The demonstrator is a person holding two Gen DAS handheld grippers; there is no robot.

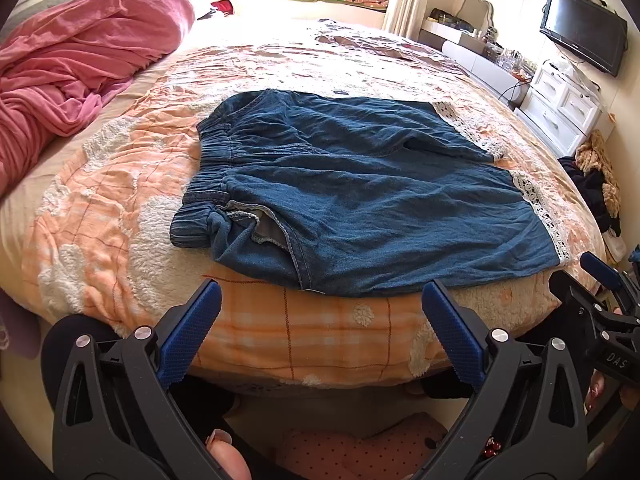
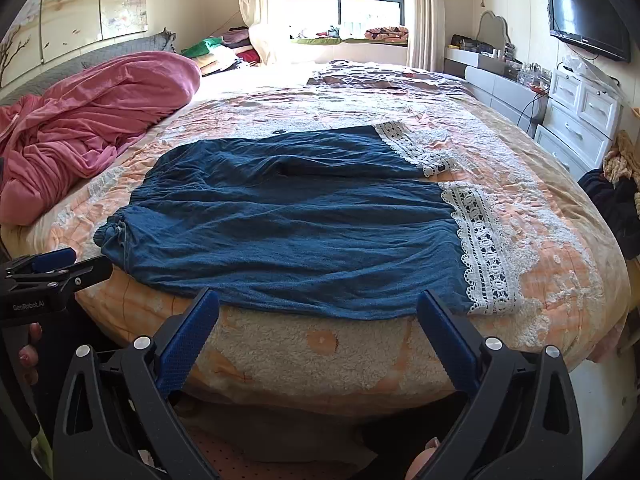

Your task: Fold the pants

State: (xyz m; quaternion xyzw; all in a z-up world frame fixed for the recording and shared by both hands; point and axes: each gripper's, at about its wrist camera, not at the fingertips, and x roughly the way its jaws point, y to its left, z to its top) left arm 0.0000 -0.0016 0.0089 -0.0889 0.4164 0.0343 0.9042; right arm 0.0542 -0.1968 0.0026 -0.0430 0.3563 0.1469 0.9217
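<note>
The pants [image 1: 360, 196] are lying flat on the bed [image 1: 280, 332], filling the centre of both wrist views. The elastic waistband [image 1: 204, 200] is sitting at centre left of the left wrist view; the white lace hems [image 2: 480, 248] are showing at centre right of the right wrist view. No fold is looking started.

The left hand-held gripper [image 1: 320, 332] is hovering at lower centre of its view, jaws spread wide, grasping nothing, just short of the near edge of the cloth. The right hand-held gripper [image 2: 318, 340] is doing likewise at lower centre of its view, released and empty.

Handling judgement: the cloth is appearing soft, light and limp, wrinkling readily, so it is likely to sag between holds. Taking hold at the thick waistband corner and at the near hem corner is looking soundest; the lace is looking delicate and apt to snag.
</note>
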